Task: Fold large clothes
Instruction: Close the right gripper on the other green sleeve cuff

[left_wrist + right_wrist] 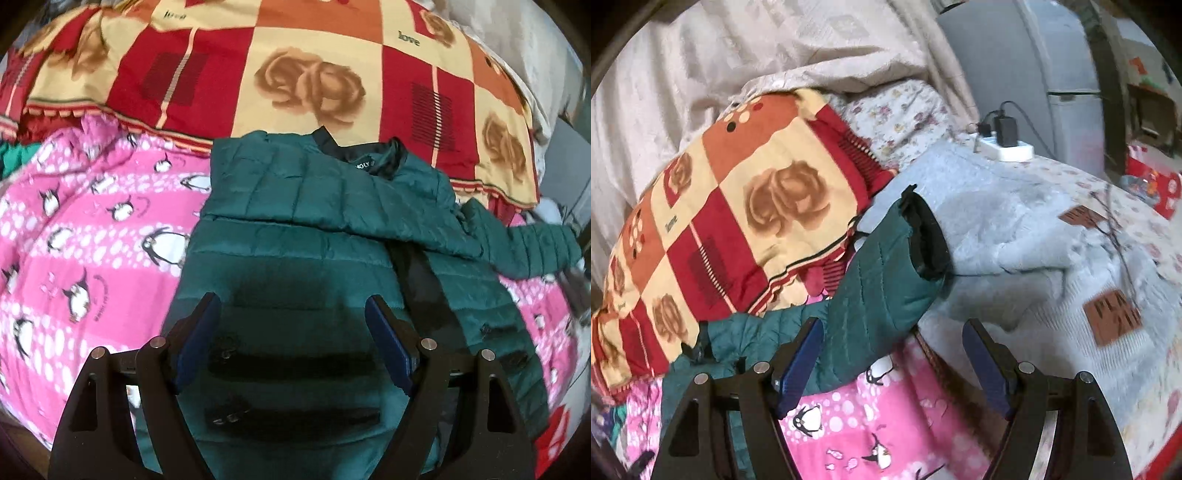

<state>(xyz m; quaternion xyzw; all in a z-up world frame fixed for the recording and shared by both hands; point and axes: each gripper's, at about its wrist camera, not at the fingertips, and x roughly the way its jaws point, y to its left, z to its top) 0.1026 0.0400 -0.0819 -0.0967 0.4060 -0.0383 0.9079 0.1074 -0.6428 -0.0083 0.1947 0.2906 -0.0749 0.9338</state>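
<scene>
Two grippers, both spread wide with nothing pinched between the blue pads. The left gripper hovers over the body of the green quilted jacket; whether the pads touch the fabric cannot be told. The jacket lies front-up in the centre of the left wrist view, collar toward the top, one sleeve folded across the chest, the other trailing to the right edge. Right gripper is spread above that trailing sleeve, whose black cuff points to the upper centre; the left pad overlaps the sleeve edge in the picture, contact unclear. Under the jacket: pink penguin blanket, open room at frame left. Beyond the collar, a red-and-cream rose quilt printed "love". Neck label reads partly "OLY". Grey blanket at right, power strip beyond.
</scene>
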